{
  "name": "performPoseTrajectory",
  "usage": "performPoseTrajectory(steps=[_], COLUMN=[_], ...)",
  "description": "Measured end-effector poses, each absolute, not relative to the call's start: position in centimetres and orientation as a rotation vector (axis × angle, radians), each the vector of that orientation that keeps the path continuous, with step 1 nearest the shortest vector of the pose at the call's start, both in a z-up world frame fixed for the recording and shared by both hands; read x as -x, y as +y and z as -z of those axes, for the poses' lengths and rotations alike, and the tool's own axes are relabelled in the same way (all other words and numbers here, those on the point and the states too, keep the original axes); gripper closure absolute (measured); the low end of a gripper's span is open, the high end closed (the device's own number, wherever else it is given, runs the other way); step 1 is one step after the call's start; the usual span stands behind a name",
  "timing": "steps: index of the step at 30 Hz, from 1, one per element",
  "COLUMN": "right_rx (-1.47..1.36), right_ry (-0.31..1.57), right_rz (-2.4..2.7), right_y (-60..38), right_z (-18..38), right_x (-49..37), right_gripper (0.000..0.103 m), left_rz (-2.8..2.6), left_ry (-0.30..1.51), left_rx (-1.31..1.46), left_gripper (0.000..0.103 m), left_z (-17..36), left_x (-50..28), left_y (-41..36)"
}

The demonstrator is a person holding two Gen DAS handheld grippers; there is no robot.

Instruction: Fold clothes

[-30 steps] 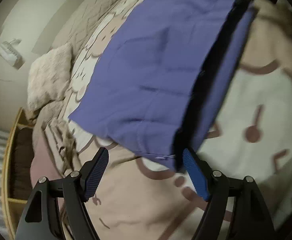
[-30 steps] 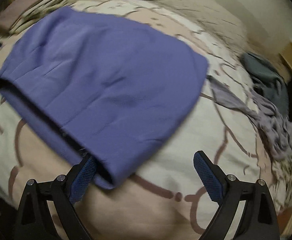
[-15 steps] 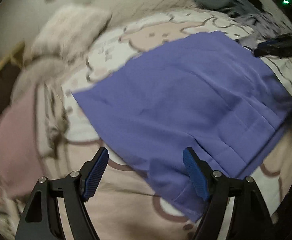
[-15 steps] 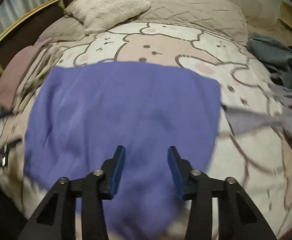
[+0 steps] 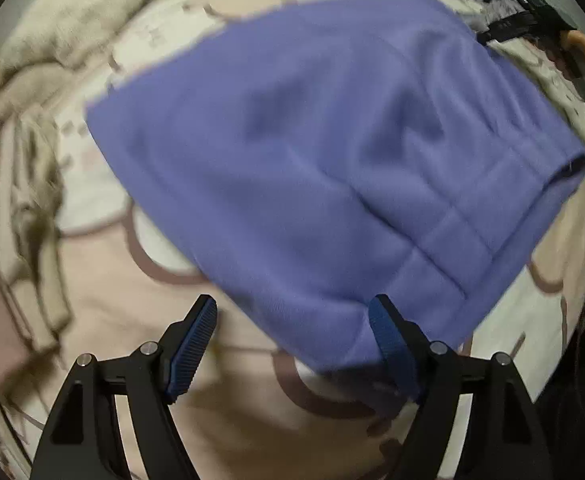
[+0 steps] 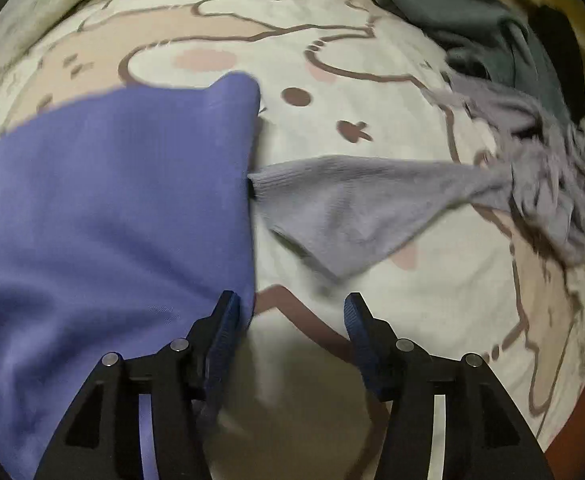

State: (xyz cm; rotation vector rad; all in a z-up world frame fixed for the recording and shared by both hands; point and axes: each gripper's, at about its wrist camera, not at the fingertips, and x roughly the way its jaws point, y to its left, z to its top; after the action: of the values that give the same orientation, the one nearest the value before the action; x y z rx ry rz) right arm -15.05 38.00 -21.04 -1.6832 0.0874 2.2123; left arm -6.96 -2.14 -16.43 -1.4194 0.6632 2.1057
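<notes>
The purple garment lies spread flat on the bed, over a blanket printed with cartoon animals. In the left wrist view its hemmed, double-layered edge runs along the right side, with an open mouth at the far right corner. It looks like thin knit cloth: light, limp and likely to sag and crease when lifted, so a pinch should take both layers at a corner or along the stitched hem, where the fabric is thickest.

The left gripper hangs over the near edge of the garment, its fingers wide apart and holding nothing. The right gripper sits at the garment's right edge, fingers also apart; its left finger is just beside the cloth, and I cannot tell whether it touches.

A grey garment lies just right of the purple one, trailing to a crumpled heap, with a dark green garment farther off.

Both views are motion-blurred. What kind of garment the purple one is, and how many times it is folded, stays unclear.
</notes>
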Motion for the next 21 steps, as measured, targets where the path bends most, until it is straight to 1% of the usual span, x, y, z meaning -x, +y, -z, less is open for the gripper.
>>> performPoseTrajectory(steps=[3, 5, 7, 9, 11, 13, 16, 21], right_rx=[1.657, 1.702, 1.817, 1.935, 2.051, 2.186, 2.156, 2.137], right_ry=[0.045, -0.008, -0.124, -0.291, -0.467, -0.632, -0.572, -0.470], right_rz=[-2.361, -2.487, -2.593, -2.646, -2.611, -2.463, -2.478, -2.483], right_y=[35.3, 32.1, 27.5, 23.8, 21.4, 20.7, 22.6, 23.8], right_z=[17.7, 16.4, 16.2, 17.0, 18.6, 21.4, 22.3, 21.2], right_x=[13.9, 12.8, 11.5, 9.8, 8.0, 5.7, 2.8, 1.4], right_gripper=[0.050, 0.050, 0.050, 0.050, 0.050, 0.050, 0.050, 0.050], left_rz=[-2.128, -2.112, -2.101, -2.087, -2.045, -2.002, -1.937, -1.860], left_ry=[0.582, 0.547, 0.536, 0.560, 0.596, 0.632, 0.683, 0.756], left_rx=[1.283, 1.261, 1.248, 1.247, 1.263, 1.279, 1.302, 1.327], left_gripper=[0.026, 0.026, 0.026, 0.026, 0.026, 0.026, 0.026, 0.026], left_z=[14.1, 14.0, 14.3, 15.1, 15.8, 16.5, 17.5, 18.8], left_x=[6.5, 6.4, 6.3, 6.1, 5.5, 4.8, 3.9, 2.5], left_y=[0.2, 2.2, 4.0, 5.1, 5.4, 5.6, 6.0, 6.3])
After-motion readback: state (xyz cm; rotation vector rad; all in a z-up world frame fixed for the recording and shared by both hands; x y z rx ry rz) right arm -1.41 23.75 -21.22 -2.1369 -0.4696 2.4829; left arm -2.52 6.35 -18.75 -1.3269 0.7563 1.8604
